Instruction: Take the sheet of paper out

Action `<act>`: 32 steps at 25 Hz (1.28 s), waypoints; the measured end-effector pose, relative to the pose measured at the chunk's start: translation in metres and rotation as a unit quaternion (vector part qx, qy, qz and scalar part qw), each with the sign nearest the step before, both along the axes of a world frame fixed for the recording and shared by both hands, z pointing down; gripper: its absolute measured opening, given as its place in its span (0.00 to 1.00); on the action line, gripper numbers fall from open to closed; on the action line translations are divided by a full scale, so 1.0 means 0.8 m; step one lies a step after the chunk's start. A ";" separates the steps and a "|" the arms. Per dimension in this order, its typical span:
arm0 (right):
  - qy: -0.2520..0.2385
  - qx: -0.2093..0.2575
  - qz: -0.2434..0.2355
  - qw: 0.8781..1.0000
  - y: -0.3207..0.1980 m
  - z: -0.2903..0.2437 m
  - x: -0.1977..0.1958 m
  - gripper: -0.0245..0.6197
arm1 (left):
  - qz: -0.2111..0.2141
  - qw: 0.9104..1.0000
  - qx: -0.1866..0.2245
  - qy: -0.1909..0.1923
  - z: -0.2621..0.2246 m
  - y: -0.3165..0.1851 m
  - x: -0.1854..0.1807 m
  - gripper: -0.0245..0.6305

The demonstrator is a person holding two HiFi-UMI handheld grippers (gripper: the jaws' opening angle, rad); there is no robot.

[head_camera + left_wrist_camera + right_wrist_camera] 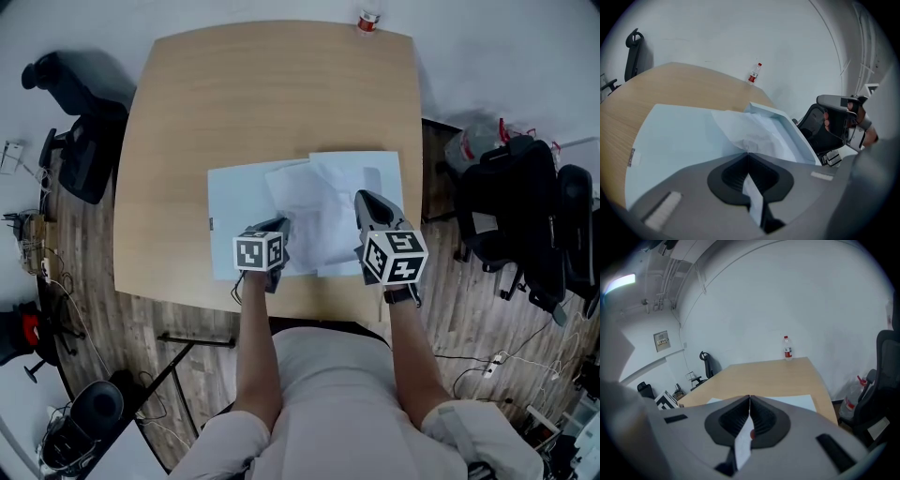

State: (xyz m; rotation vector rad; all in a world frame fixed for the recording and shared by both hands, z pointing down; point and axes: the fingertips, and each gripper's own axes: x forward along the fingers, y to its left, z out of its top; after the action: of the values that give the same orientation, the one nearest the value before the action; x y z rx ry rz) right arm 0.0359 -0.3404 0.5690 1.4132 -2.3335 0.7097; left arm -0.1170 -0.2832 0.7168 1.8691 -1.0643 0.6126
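Head view: left gripper (281, 227) and right gripper (364, 199) meet the crumpled sheet of paper (314, 211), which lies on a blue folder (234, 202).
Left gripper view: the jaws pinch that sheet, and the folder's raised flap (787, 126) stands just right of them.
Right gripper view: the jaws clamp a thin pale edge (743, 444), with a bottle (788, 348) far ahead.

paper (302, 208) atop folder (236, 202) on table (262, 94)

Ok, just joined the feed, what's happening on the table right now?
A person is working two handheld grippers over a pale blue flat folder on the wooden table. The left gripper is closed on a crumpled white sheet of paper lying across the folder. The right gripper is closed on a thin pale edge; whether that is the sheet or a folder flap, I cannot tell.
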 end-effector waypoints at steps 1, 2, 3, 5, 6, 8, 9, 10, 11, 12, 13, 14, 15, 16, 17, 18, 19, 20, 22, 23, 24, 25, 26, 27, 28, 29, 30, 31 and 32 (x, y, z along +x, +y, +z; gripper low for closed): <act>-0.001 0.002 -0.001 1.000 0.001 -0.002 0.000 0.06 | -0.004 1.000 0.002 -0.002 -0.002 0.002 -0.004 0.05; -0.001 0.004 -0.002 1.000 0.002 -0.005 0.000 0.06 | -0.007 1.000 0.004 -0.004 -0.005 0.003 -0.007 0.05; -0.002 0.007 -0.003 1.000 0.003 -0.007 0.000 0.06 | -0.010 1.000 0.006 -0.007 -0.007 0.004 -0.011 0.05; -0.005 0.012 -0.005 1.000 0.005 -0.014 0.000 0.06 | -0.015 1.000 0.011 -0.010 -0.013 0.007 -0.018 0.05; -0.007 0.016 -0.006 1.000 0.006 -0.018 -0.001 0.06 | -0.019 1.000 0.014 -0.011 -0.016 0.009 -0.022 0.05; -0.010 0.024 -0.010 1.000 0.008 -0.026 -0.002 0.06 | -0.026 0.999 0.019 -0.011 -0.023 0.012 -0.027 0.05; -0.012 0.028 -0.011 0.999 0.009 -0.030 -0.003 0.06 | -0.028 0.999 0.023 -0.011 -0.028 0.014 -0.028 0.05; -0.013 0.032 -0.013 0.999 0.011 -0.034 -0.003 0.06 | -0.028 0.999 0.027 -0.012 -0.033 0.015 -0.029 0.05; -0.015 0.036 -0.014 0.999 0.013 -0.038 -0.004 0.06 | -0.029 0.999 0.031 -0.014 -0.038 0.017 -0.031 0.05; -0.016 0.040 -0.016 0.999 0.014 -0.042 -0.005 0.06 | -0.030 0.999 0.036 -0.016 -0.044 0.017 -0.033 0.05; -0.018 0.044 -0.017 0.999 0.016 -0.045 -0.006 0.06 | -0.032 0.998 0.042 -0.019 -0.050 0.017 -0.035 0.05; -0.020 0.048 -0.017 0.999 0.018 -0.049 -0.006 0.06 | -0.034 0.998 0.049 -0.021 -0.057 0.017 -0.038 0.05; -0.022 0.051 -0.017 0.998 0.020 -0.053 -0.006 0.06 | -0.036 0.998 0.056 -0.023 -0.064 0.017 -0.040 0.05; -0.024 0.055 -0.016 0.998 0.023 -0.058 -0.007 0.06 | -0.038 0.997 0.063 -0.026 -0.071 0.018 -0.043 0.05; -0.027 0.059 -0.016 0.998 0.027 -0.062 -0.007 0.06 | -0.040 0.996 0.071 -0.029 -0.080 0.020 -0.046 0.05; -0.029 0.064 -0.016 0.997 0.030 -0.067 -0.008 0.06 | -0.042 0.995 0.079 -0.031 -0.088 0.021 -0.049 0.05; -0.031 0.069 -0.017 0.997 0.033 -0.072 -0.009 0.06 | -0.043 0.995 0.088 -0.033 -0.097 0.021 -0.051 0.05; -0.033 0.074 -0.019 0.997 0.035 -0.078 -0.009 0.06 | -0.043 0.994 0.098 -0.036 -0.107 0.022 -0.053 0.05; -0.036 0.083 -0.022 0.996 0.040 -0.089 -0.010 0.06 | -0.043 0.991 0.118 -0.042 -0.125 0.022 -0.057 0.05; -0.037 0.088 -0.023 0.995 0.043 -0.094 -0.010 0.06 | -0.044 0.990 0.127 -0.045 -0.135 0.023 -0.059 0.05; -0.038 0.093 -0.024 0.995 0.045 -0.100 -0.010 0.06 | -0.046 0.988 0.137 -0.048 -0.144 0.024 -0.060 0.05; -0.040 0.097 -0.025 0.994 0.048 -0.105 -0.010 0.06 | -0.047 0.987 0.147 -0.051 -0.155 0.026 -0.061 0.05; -0.041 0.102 -0.025 0.994 0.052 -0.111 -0.009 0.06 | -0.049 0.985 0.157 -0.053 -0.165 0.027 -0.061 0.05; -0.043 0.107 -0.025 0.993 0.055 -0.116 -0.009 0.06 | -0.050 0.983 0.167 -0.054 -0.175 0.029 -0.061 0.05; -0.044 0.112 -0.025 0.992 0.058 -0.122 -0.009 0.06 | -0.052 0.981 0.176 -0.054 -0.185 0.032 -0.061 0.05; -0.045 0.117 -0.026 0.992 0.062 -0.128 -0.010 0.06 | -0.053 0.980 0.186 -0.054 -0.195 0.035 -0.060 0.05; -0.046 0.122 -0.028 0.991 0.066 -0.133 -0.012 0.06 | -0.054 0.978 0.197 -0.054 -0.205 0.038 -0.058 0.05; -0.046 0.127 -0.030 0.990 0.070 -0.139 -0.013 0.06 | -0.055 0.975 0.207 -0.056 -0.214 0.041 -0.056 0.05; -0.047 0.132 -0.032 0.990 0.074 -0.145 -0.014 0.06 | -0.055 0.973 0.217 -0.057 -0.224 0.044 -0.053 0.05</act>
State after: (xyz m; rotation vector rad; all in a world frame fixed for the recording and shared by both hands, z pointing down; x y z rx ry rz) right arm 0.0250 -0.2809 0.4532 1.4297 -2.6120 0.4725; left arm -0.1597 -0.2480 0.5380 2.1458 -1.4594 0.4512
